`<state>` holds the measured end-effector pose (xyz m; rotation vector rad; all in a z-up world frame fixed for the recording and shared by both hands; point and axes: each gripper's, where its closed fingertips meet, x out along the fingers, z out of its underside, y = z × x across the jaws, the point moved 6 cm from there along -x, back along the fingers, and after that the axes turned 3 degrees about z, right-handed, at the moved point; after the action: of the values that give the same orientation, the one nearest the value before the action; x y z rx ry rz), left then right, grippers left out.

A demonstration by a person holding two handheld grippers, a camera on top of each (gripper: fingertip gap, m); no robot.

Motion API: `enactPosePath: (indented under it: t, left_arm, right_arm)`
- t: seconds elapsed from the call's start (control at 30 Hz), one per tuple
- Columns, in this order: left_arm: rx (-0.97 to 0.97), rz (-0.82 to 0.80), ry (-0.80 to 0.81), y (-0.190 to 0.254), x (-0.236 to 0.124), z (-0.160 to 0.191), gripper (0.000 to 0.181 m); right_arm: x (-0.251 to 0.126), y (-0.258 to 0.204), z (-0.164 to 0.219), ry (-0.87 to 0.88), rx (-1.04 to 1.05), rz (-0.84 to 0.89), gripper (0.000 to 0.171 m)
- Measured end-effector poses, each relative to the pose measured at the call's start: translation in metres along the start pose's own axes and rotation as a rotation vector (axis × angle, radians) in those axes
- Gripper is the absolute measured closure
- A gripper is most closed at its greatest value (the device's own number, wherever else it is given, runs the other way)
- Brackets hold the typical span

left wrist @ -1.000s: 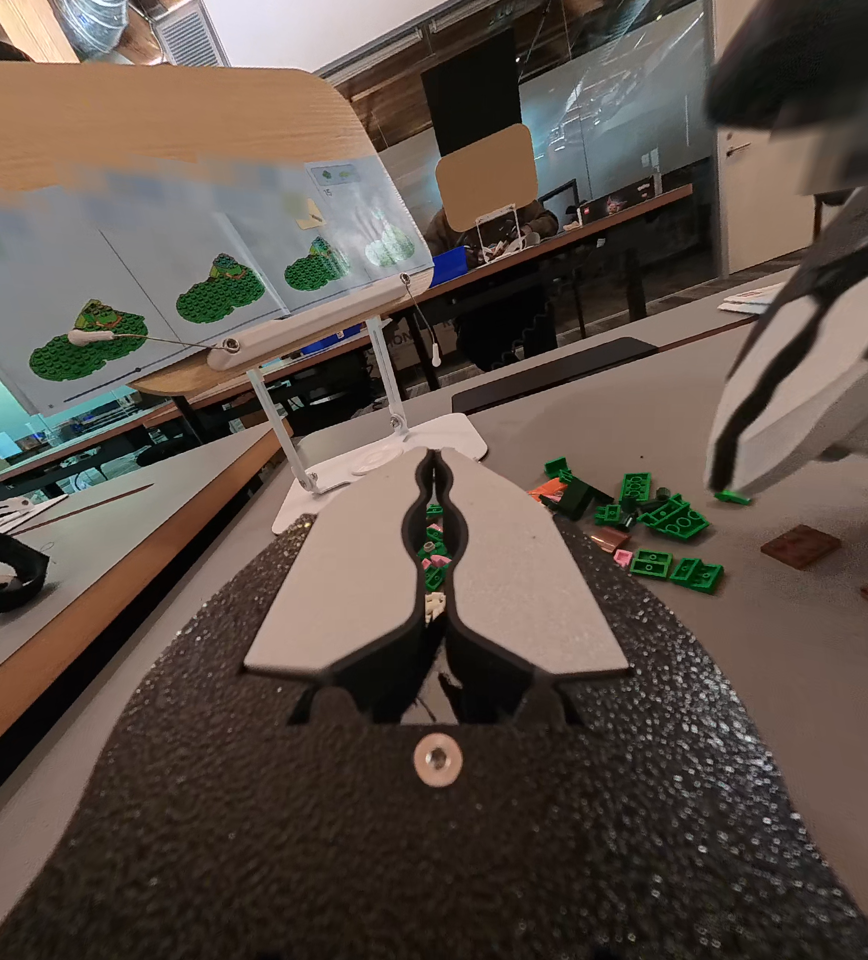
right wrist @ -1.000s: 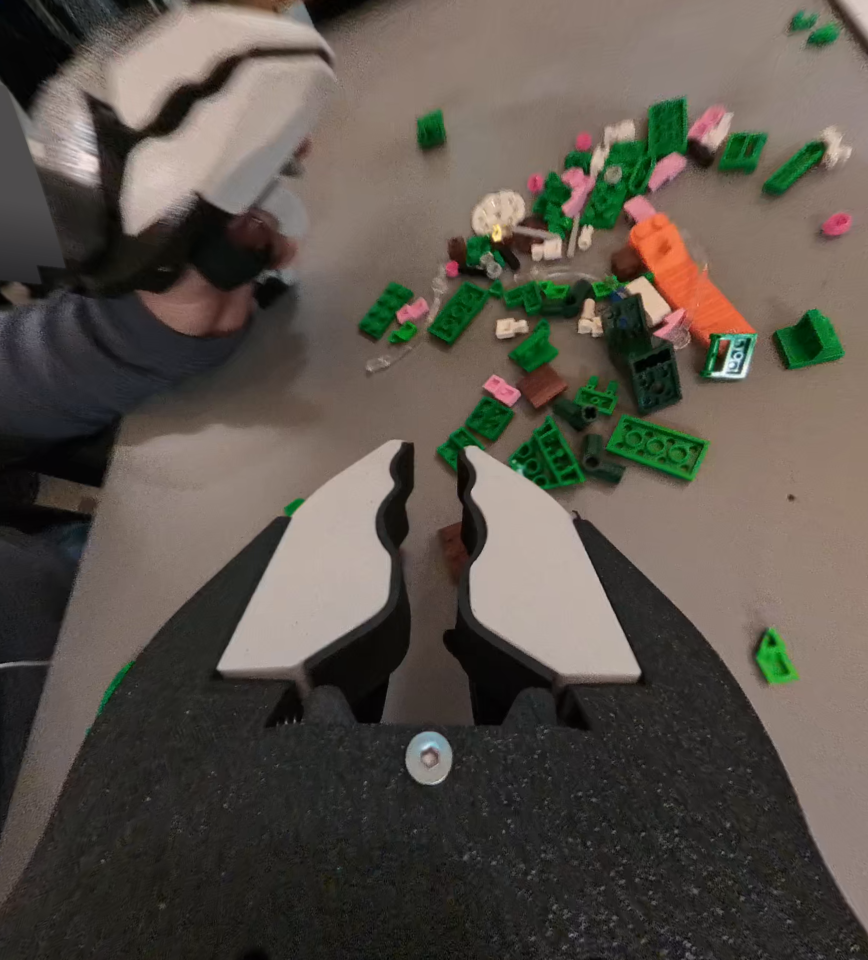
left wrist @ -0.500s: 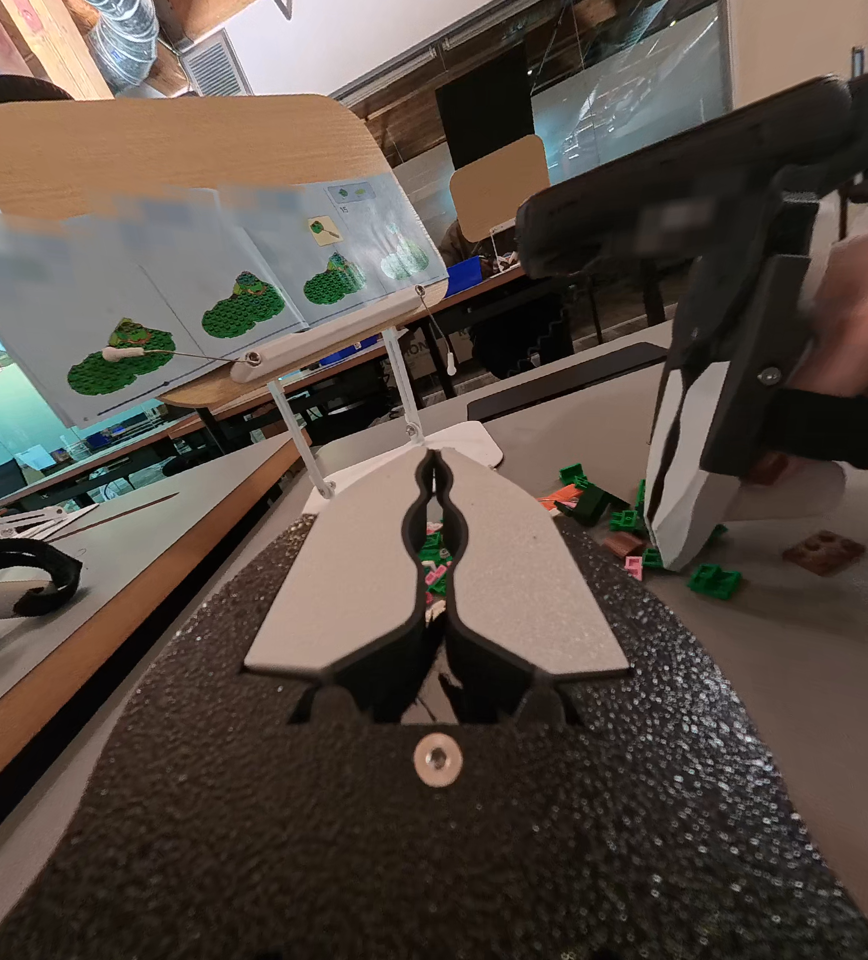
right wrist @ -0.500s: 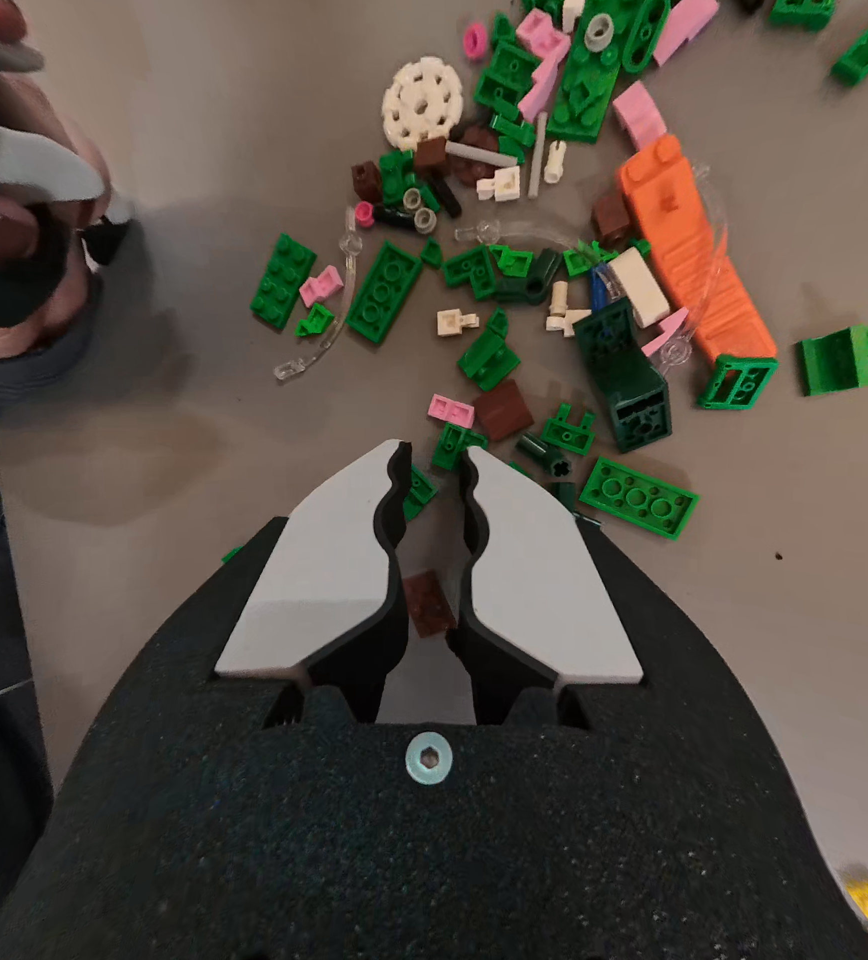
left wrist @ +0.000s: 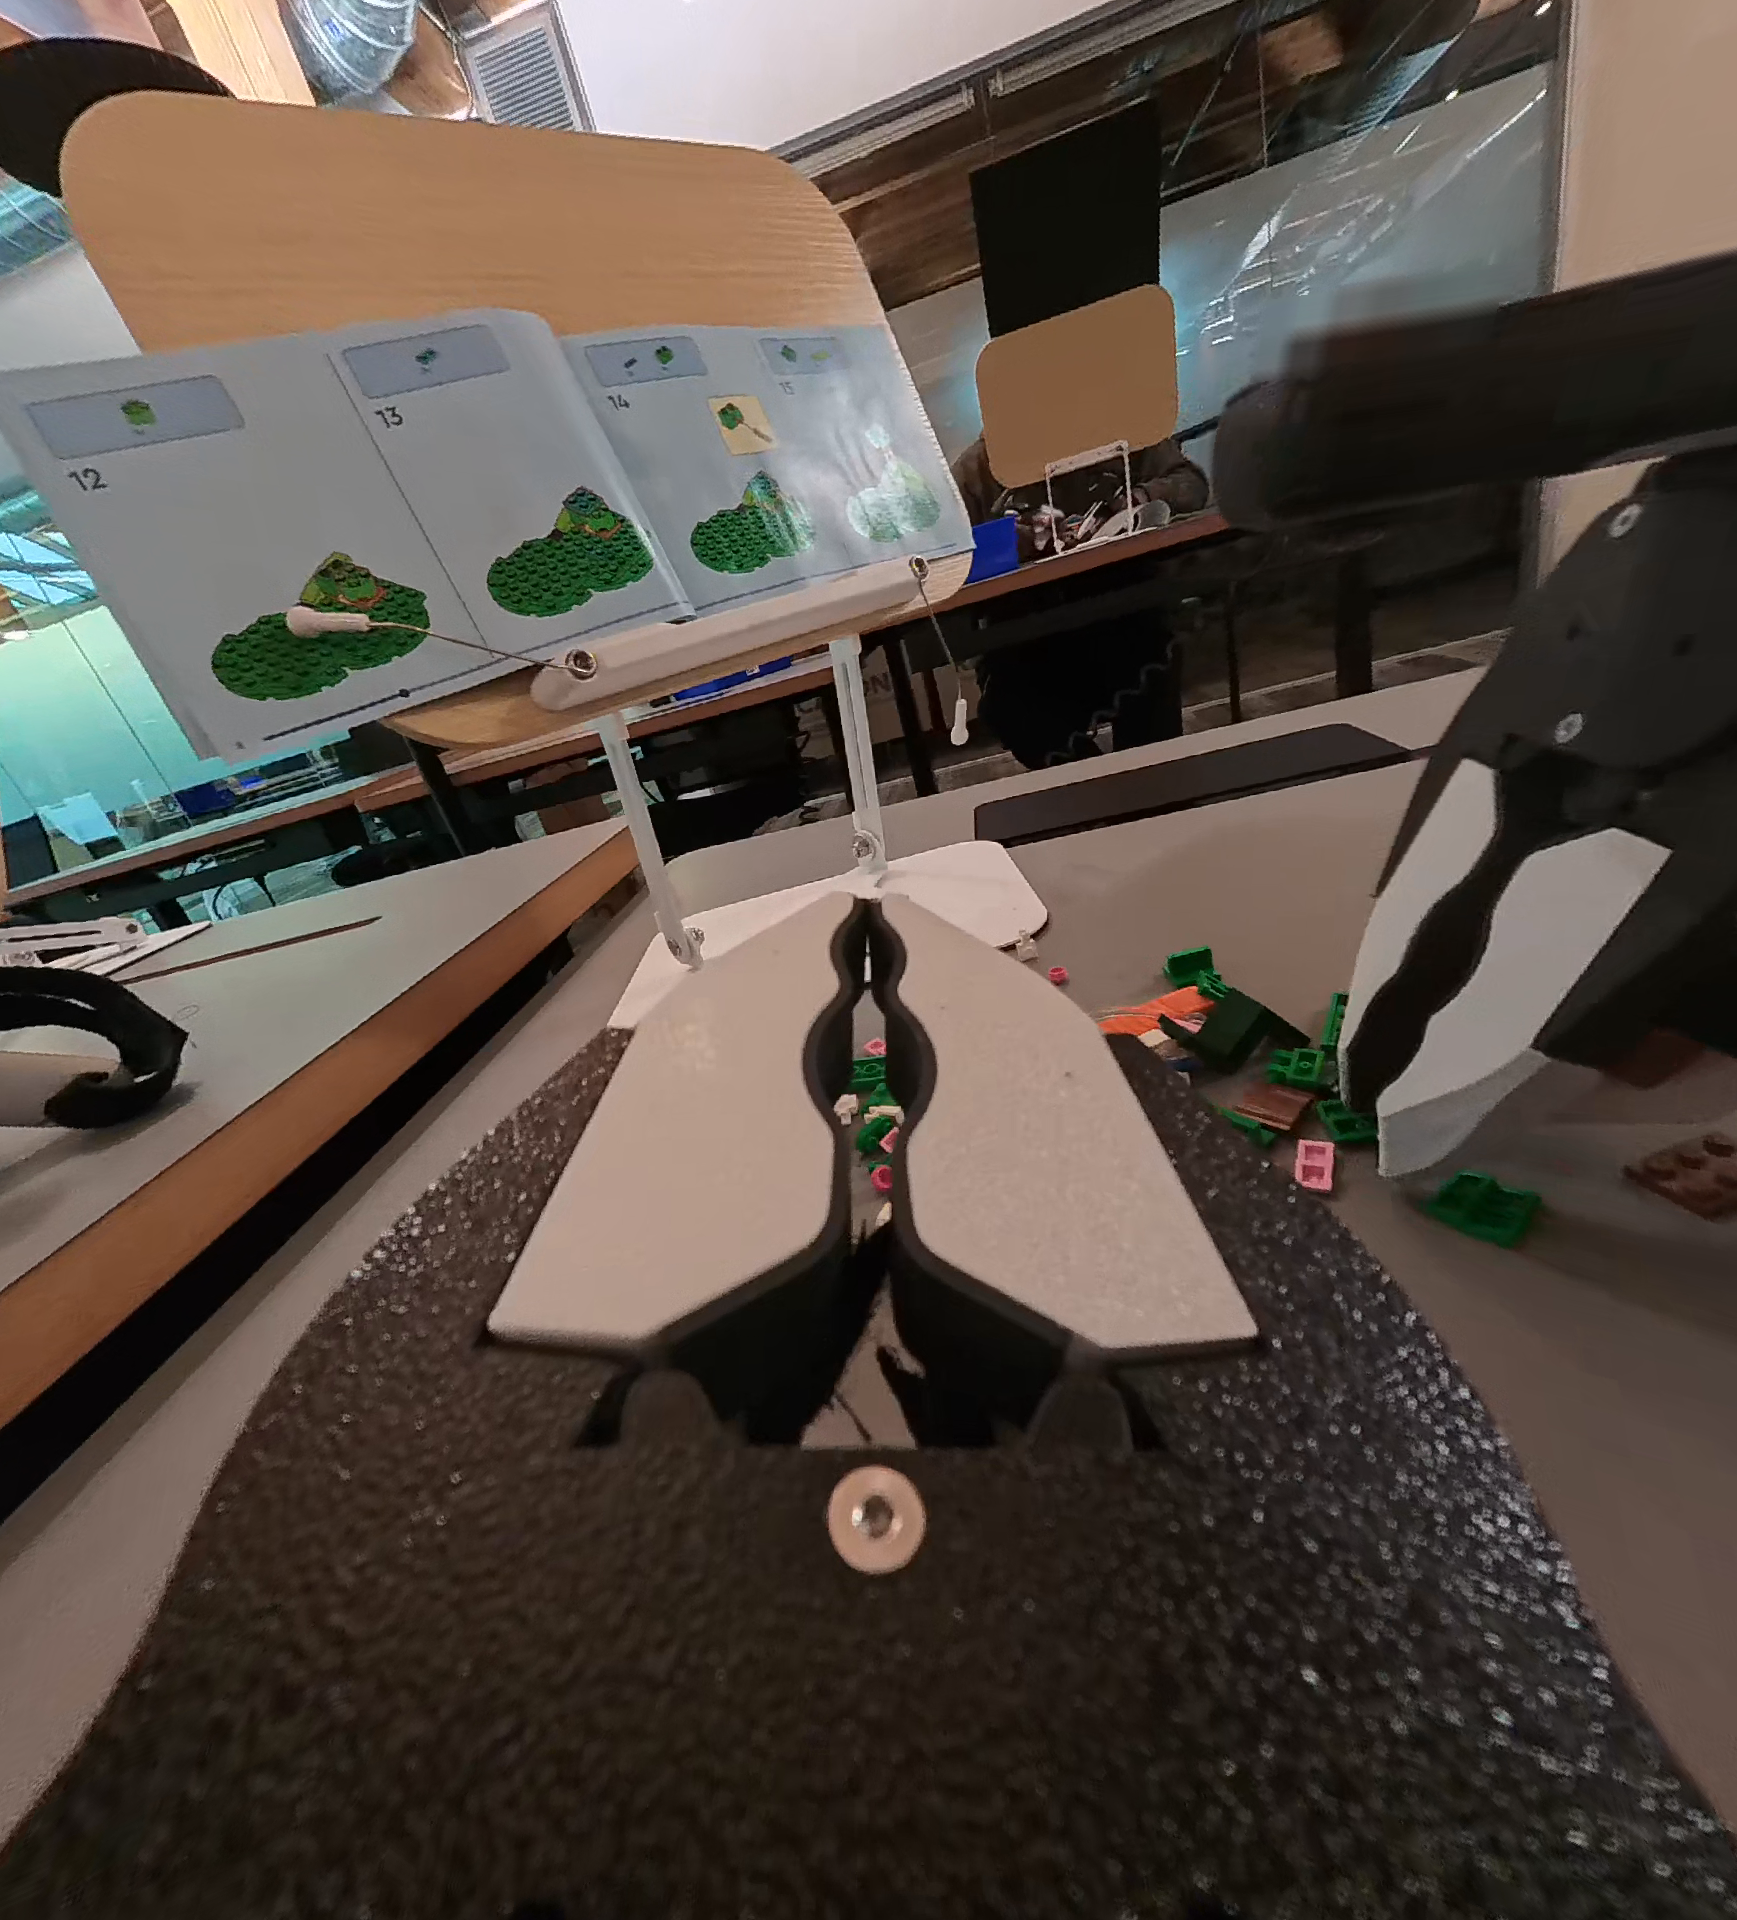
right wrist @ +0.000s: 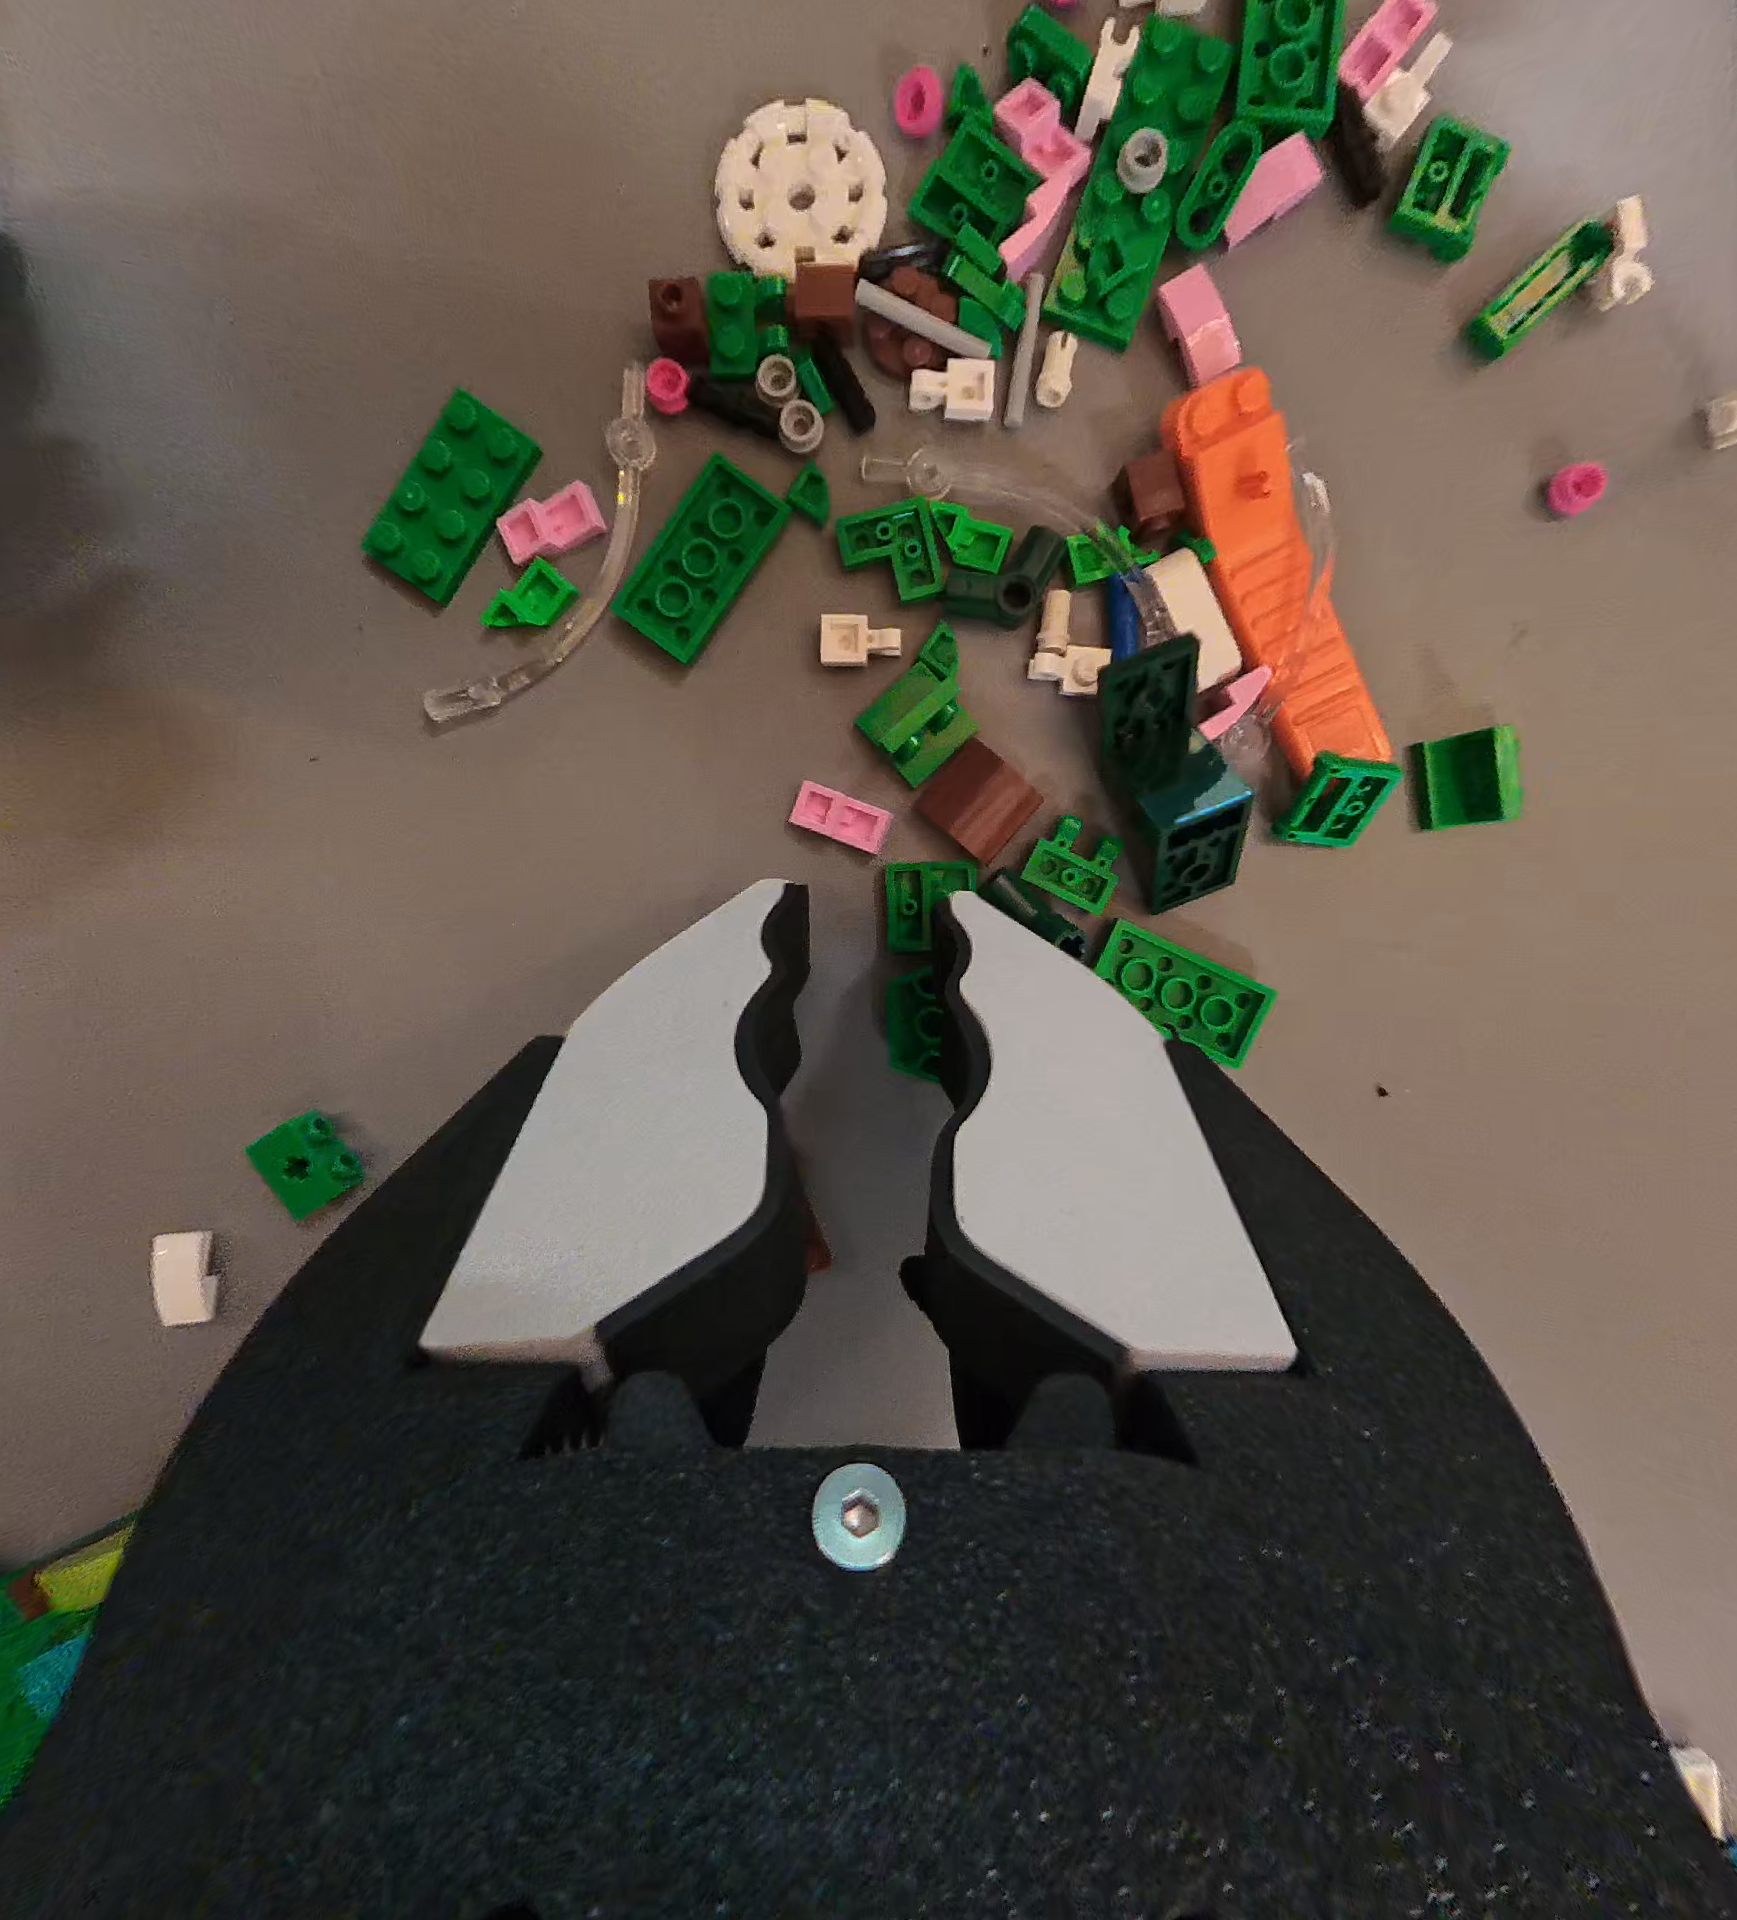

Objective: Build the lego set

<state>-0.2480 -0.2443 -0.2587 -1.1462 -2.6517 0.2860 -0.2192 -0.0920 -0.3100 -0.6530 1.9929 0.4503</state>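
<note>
The right gripper (right wrist: 869, 914) hangs over the loose lego pieces (right wrist: 999, 499) on the grey table (right wrist: 220, 883), jaws a little apart, likely to pick one. The left gripper (left wrist: 869, 925), jaws closed and empty, faces the instruction booklet (left wrist: 407, 499), propped up for easy reading.

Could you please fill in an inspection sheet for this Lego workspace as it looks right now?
Surface: grey table, bare apart from the pieces.
Job's things: loose Lego pile, mostly green with pink, white and brown bits; orange brick separator at its right side; instruction booklet open on a white stand.
Clutter: stray green plate and white piece left of the right tongs.
Grippers: left tongs shut, holding nothing; right tongs open, low over green pieces at the near edge of the pile.
Cables: nothing seen.
Surroundings: more tables; a person seated at one behind the stand.
</note>
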Motion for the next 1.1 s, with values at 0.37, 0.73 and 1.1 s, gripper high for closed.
enactPosePath:
  t: [0.37,0.73,1.1]
  left_arm:
    - [0.004,0.013,0.0,0.002,0.0,0.001,0.181]
    - [0.003,0.028,0.004,0.003,0.0,0.0,0.181]
    - [-0.008,0.016,0.012,0.001,0.0,-0.001,0.181]
  right_arm:
    - [-0.002,-0.007,0.008,0.112,-0.184,0.066,0.171]
    - [-0.007,-0.008,0.021,0.159,-0.186,0.009,0.157]
    - [-0.005,0.001,0.017,0.124,-0.21,-0.02,0.151]
